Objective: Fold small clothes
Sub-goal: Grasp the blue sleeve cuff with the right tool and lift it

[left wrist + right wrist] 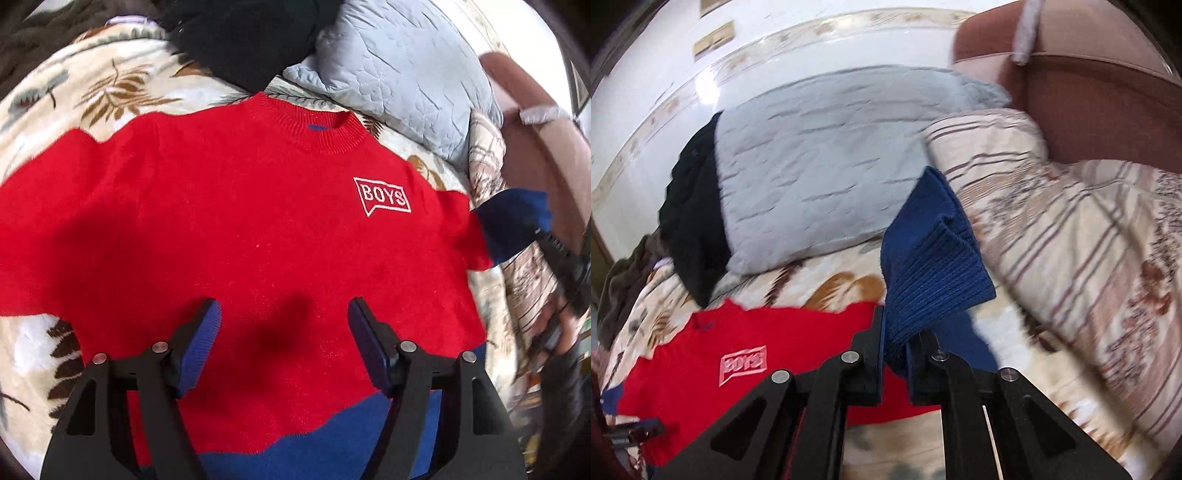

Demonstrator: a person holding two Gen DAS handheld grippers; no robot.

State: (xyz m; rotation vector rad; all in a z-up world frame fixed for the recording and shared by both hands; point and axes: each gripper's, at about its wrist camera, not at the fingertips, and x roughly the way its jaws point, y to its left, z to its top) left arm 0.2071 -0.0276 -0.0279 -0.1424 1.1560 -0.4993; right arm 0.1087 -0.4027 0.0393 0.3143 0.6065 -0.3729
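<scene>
1. Red sweater (240, 229) lies flat, front up, on the bed (110, 85); spread for folding.
2. Right hand-held gripper (897, 350) is clamped on the blue cuff (934, 266), lifted, likely to fold the sleeve inward.
3. Left hand-held gripper (284, 332) hovers with fingers apart over the hem, holding nothing.

The only legible text is "BOYS", stitched in white inside a flag-shaped outline (382, 196) on the chest of the red sweater (236, 229), ahead and right of the left jaws.

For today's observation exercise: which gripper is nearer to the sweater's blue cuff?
Right. The right gripper is shut on the blue cuff, lifting it. The left gripper hangs open over the red sweater body, well away from the cuff.
</scene>
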